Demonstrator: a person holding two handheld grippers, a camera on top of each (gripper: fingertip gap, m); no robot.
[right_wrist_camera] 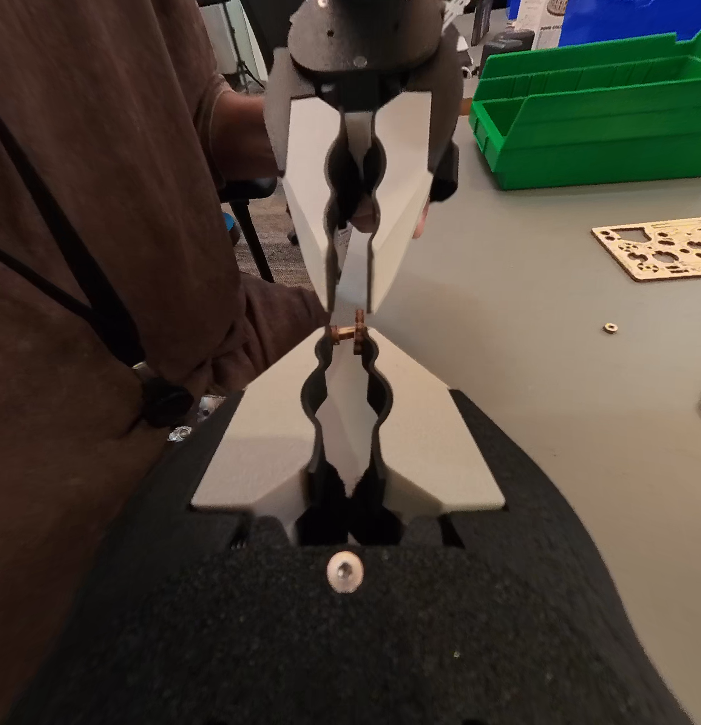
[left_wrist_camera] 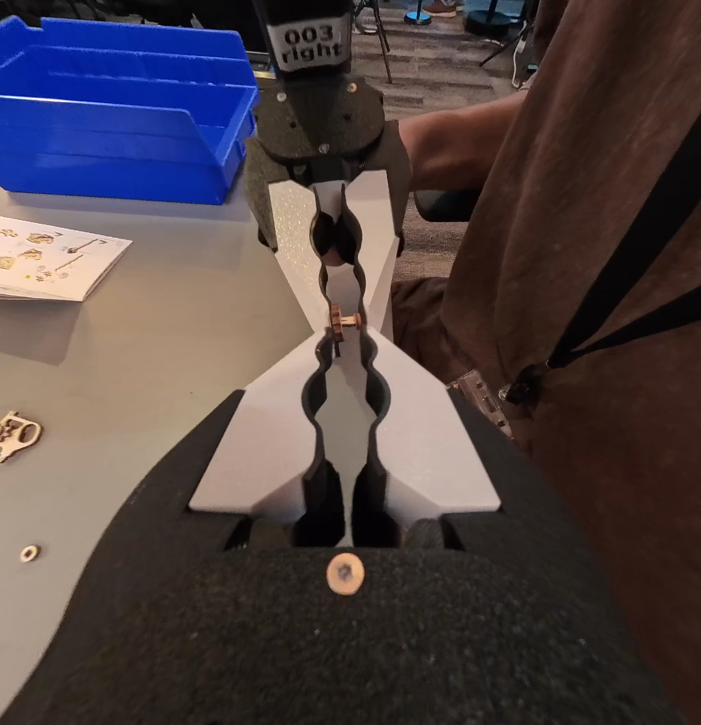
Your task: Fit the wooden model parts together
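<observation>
A small wooden gear on a short axle (left_wrist_camera: 343,321) hangs in the air between the two grippers, which meet tip to tip. My right gripper (right_wrist_camera: 347,333) is shut on the gear and axle (right_wrist_camera: 345,334): the axle spans its fingertips, with the gear against its right finger. It enters from the top in the left wrist view (left_wrist_camera: 345,316). My left gripper (left_wrist_camera: 344,333) has its jaws a narrow gap apart. The gear's rim reaches into that gap along its left finger, and nothing is clamped. It enters from the top in the right wrist view (right_wrist_camera: 351,308).
On the grey table (left_wrist_camera: 164,372) are a blue bin (left_wrist_camera: 117,129), an instruction booklet (left_wrist_camera: 46,259), a flat wooden part (left_wrist_camera: 11,435) and a small ring (left_wrist_camera: 29,553). A green bin (right_wrist_camera: 596,117), a punched wooden sheet (right_wrist_camera: 655,251) and a ring (right_wrist_camera: 610,327) lie right. A person in brown stands close. Both grippers' tips are close together, under 4 cm apart.
</observation>
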